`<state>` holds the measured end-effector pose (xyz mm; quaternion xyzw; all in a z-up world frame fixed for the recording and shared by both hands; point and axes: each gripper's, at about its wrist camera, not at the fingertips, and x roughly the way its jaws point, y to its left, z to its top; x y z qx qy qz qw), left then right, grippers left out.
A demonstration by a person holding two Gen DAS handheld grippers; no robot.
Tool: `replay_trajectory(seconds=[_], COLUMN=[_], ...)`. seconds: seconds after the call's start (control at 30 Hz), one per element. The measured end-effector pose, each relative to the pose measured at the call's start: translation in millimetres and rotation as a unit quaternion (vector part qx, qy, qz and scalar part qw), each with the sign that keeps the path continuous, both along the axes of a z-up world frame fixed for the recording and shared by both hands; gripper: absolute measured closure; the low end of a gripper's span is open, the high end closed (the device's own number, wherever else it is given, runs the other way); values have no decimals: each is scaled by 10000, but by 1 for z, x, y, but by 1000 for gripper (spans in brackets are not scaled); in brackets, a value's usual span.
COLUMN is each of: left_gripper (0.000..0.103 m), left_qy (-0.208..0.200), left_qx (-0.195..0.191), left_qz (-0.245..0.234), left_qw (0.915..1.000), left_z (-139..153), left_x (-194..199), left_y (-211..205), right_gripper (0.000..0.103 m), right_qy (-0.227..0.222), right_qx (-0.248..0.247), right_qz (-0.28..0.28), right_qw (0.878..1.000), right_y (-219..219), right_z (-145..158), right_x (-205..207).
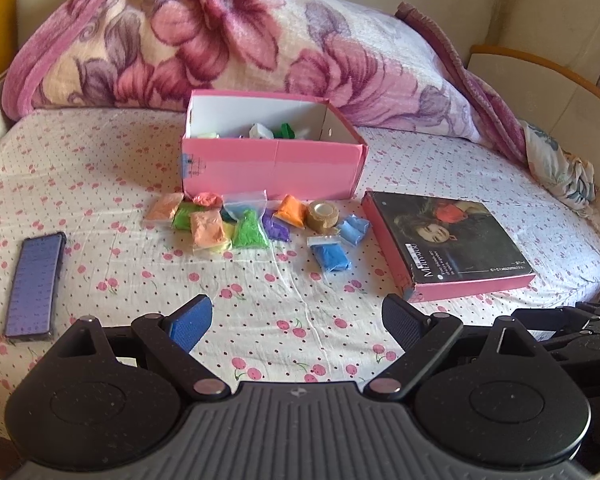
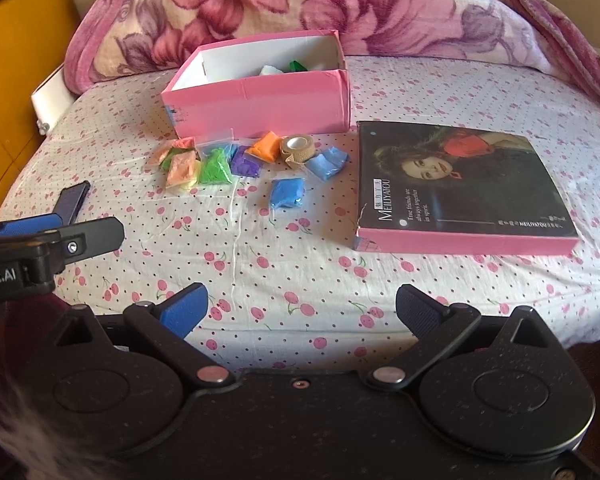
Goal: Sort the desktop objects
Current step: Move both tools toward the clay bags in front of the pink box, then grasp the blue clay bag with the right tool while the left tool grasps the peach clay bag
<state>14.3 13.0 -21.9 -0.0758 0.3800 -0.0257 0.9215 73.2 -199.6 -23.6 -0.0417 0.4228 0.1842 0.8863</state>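
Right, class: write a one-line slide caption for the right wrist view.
Open right tool faces colored clay bags, a tape roll, pink box and lid on the bed.

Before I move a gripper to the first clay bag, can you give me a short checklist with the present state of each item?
1. Left gripper open and holding nothing: ok.
2. Right gripper open and holding nothing: ok.
3. Pink box uncovered, with its lid lying apart beside it: ok.
4. Dark blue bag lies alone, apart from the pile: ok.
5. Room left in the box: cannot tell, the near wall hides the floor.
6. Tape roll leans against the light blue bag: not ok.
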Motion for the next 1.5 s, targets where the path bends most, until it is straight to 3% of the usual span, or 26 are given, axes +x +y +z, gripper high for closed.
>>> replay_trajectory(seconds=[0.2, 0.4, 0.53, 0.63, 1.0, 1.03, 1.1, 1.3, 1.4, 1.5], left_gripper=[11, 11, 11, 11, 11, 12, 27, 30, 42, 43], left_qy=[63, -106, -170, -106, -266, -256, -201, -65, 1, 51], left_qx=[-80, -319, -46, -57, 105, 102, 64, 28, 50, 31], left_qz=[147, 483, 588, 672, 1078, 1089, 1084, 1107, 1066, 1054], left_qw=[9998, 9983, 9981, 9977, 9938, 9937, 9939, 9938, 9943, 9944], left_z=[-19, -39, -50, -58, -83, -86, -93, -111, -119, -126], left_x=[13, 37, 60, 79, 132, 136, 144, 158, 165, 170], left_y=[15, 37, 43, 48, 65, 66, 69, 74, 76, 77], right_gripper=[1, 1, 1, 1, 2, 3, 3, 8, 15, 15], right_qy=[96, -189, -116, 11, -327, -359, -415, -493, -474, -454], right_qx=[138, 150, -13, -100, -105, -102, -108, -238, -268, -283], right_qz=[-14, 249, 424, 533, 770, 793, 836, 899, 897, 896], right_qw=[9999, 9994, 9990, 9985, 9964, 9962, 9956, 9944, 9945, 9945], right_y=[-1, 13, 26, 35, 67, 70, 75, 85, 88, 91], right_z=[-19, -29, -38, -45, -66, -67, -71, -87, -93, -99], right_x=[21, 43, 58, 71, 98, 100, 107, 128, 134, 139])
